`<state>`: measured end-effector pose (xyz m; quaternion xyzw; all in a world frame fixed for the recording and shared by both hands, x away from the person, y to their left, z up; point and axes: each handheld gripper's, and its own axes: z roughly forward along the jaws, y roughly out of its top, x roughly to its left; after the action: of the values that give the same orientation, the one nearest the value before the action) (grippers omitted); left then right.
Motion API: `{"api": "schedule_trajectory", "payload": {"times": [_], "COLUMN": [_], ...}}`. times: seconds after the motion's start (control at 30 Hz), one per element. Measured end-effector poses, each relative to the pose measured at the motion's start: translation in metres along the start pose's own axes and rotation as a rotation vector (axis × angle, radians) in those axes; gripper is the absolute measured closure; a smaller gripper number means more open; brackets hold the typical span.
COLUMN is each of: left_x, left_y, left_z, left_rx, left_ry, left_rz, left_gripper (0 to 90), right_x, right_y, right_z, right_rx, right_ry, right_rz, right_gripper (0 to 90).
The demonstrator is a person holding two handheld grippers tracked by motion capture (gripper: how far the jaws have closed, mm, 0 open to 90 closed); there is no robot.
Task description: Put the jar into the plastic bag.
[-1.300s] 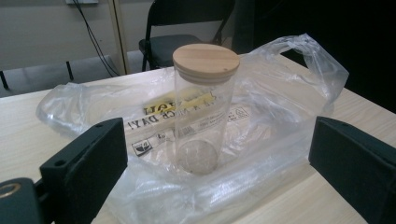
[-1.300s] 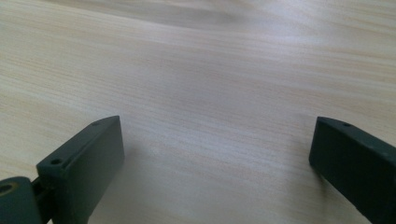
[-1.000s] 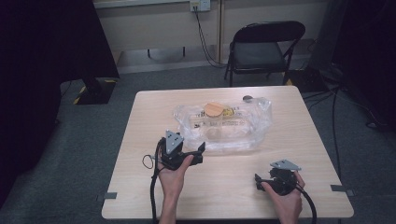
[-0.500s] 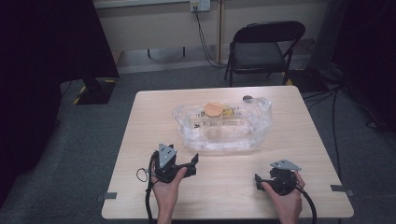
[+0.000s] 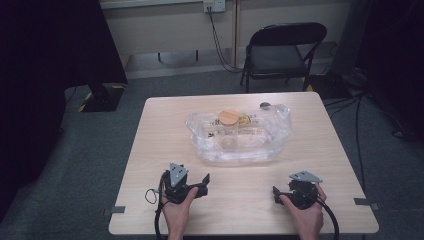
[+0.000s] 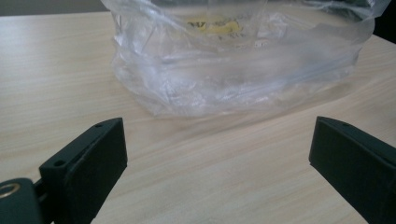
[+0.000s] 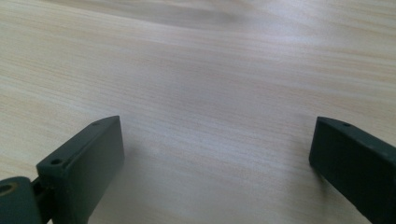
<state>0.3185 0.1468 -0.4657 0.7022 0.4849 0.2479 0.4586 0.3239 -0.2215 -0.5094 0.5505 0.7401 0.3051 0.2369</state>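
A crumpled clear plastic bag (image 5: 237, 137) lies in the middle of the light wooden table (image 5: 160, 130), with a round tan disc (image 5: 229, 117) and something with a yellow label inside it. My left gripper (image 5: 186, 176) rests low near the table's front edge, short of the bag, and is open. In the left gripper view the bag (image 6: 233, 60) lies a little ahead of the left gripper (image 6: 217, 154), with bare wood between the wide jaws. My right gripper (image 5: 298, 186) sits at the front right, open. In the right gripper view, bare wood shows between the jaws of the right gripper (image 7: 217, 154).
A small dark object (image 5: 265, 105) lies on the table behind the bag. A black folding chair (image 5: 280, 52) stands beyond the far edge. Grey tape marks (image 5: 117, 209) sit at the table's front corners. Cables run over the floor at the right.
My left gripper has drawn back from the bag toward the front edge and sunk to the table. The right gripper and the bag have stayed put.
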Motion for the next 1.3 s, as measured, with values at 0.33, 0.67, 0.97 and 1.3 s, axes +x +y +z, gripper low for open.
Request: {"api": "schedule_trajectory", "payload": {"times": [0.33, 0.67, 0.97, 1.3], "left_x": [-0.001, -0.001, -0.001, 0.001], "left_y": [-0.016, -0.027, -0.033, -0.033], "left_z": [0.014, 0.025, 0.035, 0.04], "left_rx": [0.095, 0.166, 0.233, 0.297], "left_ry": [-0.003, 0.041, 0.085, 0.113], "left_rz": [0.012, 0.018, 0.026, 0.018], "left_gripper": [2.8, 2.7, 3.3, 2.6], "right_x": [0.0, 0.0, 0.0, 0.0], "right_y": [0.0, 0.0, 0.0, 0.0], "right_z": [0.0, 0.0, 0.0, 0.0], "right_rx": [0.0, 0.0, 0.0, 0.0], "right_ry": [0.0, 0.0, 0.0, 0.0], "right_rz": [0.0, 0.0, 0.0, 0.0], "right_gripper": [2.5, 2.5, 2.5, 2.5]}}
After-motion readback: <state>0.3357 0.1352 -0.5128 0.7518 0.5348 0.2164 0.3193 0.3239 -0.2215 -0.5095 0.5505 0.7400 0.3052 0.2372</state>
